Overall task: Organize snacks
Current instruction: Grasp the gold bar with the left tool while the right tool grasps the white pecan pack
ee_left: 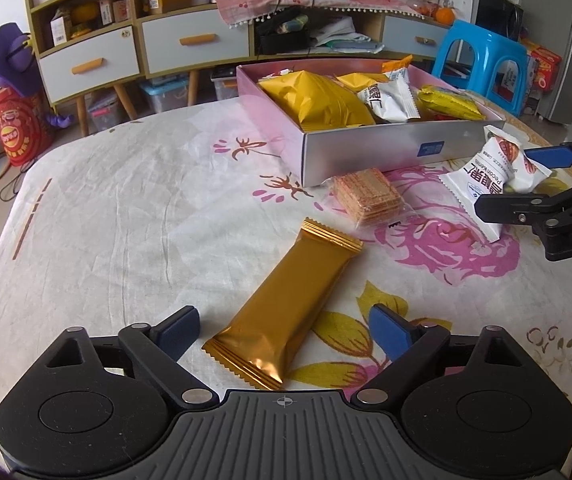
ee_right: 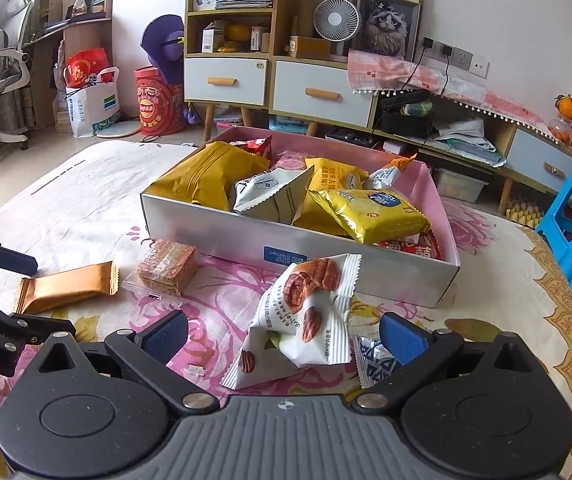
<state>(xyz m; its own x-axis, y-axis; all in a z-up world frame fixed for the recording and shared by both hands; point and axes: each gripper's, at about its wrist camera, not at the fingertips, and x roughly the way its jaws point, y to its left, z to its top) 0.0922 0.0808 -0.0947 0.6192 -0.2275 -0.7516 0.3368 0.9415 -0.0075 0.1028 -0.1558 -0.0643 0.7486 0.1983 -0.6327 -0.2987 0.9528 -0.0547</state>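
**Two snacks between spread fingers, box just beyond**

A clear-wrapped stack of orange crackers (ee_left: 367,197) lies on the flowered cloth of the worktop (ee_left: 125,216), near the front wall of the pink box (ee_left: 382,152), which is heaped with yellow and white packets. Your left hand-held gripper (ee_left: 283,330) stands wide, released, its blue pads clear of the gold foil bar (ee_left: 286,312) lying flat between them. Your right hand-held gripper (ee_right: 283,338) is spread too; the crumpled white pecan packet (ee_right: 306,312) sits between its fingers, not pinched, just in front of the box.
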